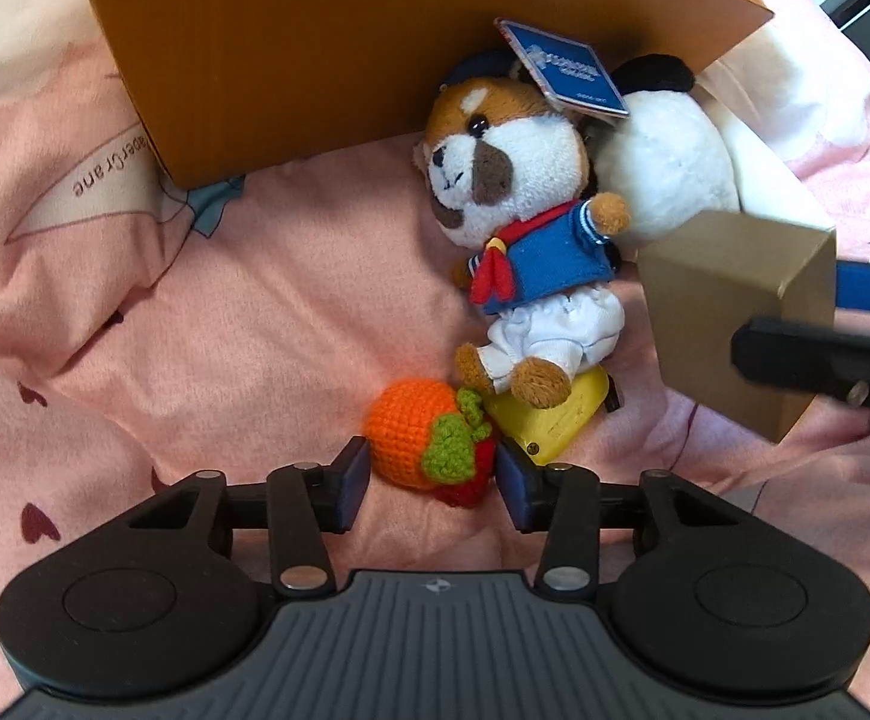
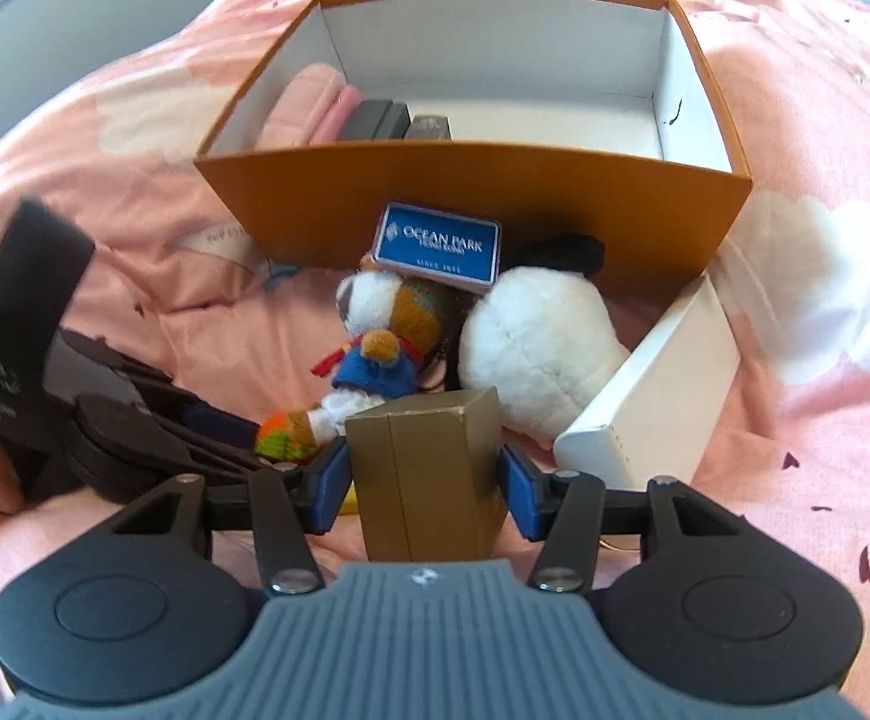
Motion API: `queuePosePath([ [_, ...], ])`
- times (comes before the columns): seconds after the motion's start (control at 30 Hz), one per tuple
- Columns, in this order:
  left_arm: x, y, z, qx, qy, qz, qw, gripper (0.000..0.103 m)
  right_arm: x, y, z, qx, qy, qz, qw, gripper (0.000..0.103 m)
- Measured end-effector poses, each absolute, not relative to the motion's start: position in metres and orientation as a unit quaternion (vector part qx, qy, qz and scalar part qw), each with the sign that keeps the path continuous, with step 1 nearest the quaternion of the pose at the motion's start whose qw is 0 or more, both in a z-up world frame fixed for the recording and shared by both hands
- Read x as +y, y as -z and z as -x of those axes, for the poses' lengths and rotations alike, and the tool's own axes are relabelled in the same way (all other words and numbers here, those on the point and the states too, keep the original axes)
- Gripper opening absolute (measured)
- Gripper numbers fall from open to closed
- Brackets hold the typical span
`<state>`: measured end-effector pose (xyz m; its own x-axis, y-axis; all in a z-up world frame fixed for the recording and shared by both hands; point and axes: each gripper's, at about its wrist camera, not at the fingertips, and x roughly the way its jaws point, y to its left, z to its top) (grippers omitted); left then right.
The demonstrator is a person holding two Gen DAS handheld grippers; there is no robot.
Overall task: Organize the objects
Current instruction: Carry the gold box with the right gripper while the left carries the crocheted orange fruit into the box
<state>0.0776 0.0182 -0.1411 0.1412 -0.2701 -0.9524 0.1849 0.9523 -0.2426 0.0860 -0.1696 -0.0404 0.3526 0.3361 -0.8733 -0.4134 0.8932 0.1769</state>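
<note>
My left gripper has its pads on both sides of an orange, green and red crochet fruit lying on the pink bedding. My right gripper is shut on a gold-brown box, held above the bed; the box also shows in the left wrist view. A sailor plush dog with a blue tag lies against the orange box. A white and black plush lies beside it. A yellow object sits under the dog's feet.
The orange box is open, white inside, holding pink, dark and grey items at its left. A white box leans to the right of the white plush. Pink bedding surrounds everything.
</note>
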Motion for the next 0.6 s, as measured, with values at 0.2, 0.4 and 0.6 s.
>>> queuePosePath([
  [0.2,0.027,0.123,-0.074,0.62,0.149,0.036,0.769,0.045,-0.183,0.019,-0.096,0.51,-0.243,-0.011,0.825,0.055],
  [0.4,0.04,0.083,-0.077,0.578,0.153,0.06,0.799,0.045,-0.191,-0.004,-0.11,0.488,-0.257,-0.049,0.832,0.055],
  [0.6,0.046,0.029,-0.094,0.517,0.165,0.079,0.836,0.045,-0.197,-0.029,-0.131,0.455,-0.269,-0.083,0.845,0.055],
])
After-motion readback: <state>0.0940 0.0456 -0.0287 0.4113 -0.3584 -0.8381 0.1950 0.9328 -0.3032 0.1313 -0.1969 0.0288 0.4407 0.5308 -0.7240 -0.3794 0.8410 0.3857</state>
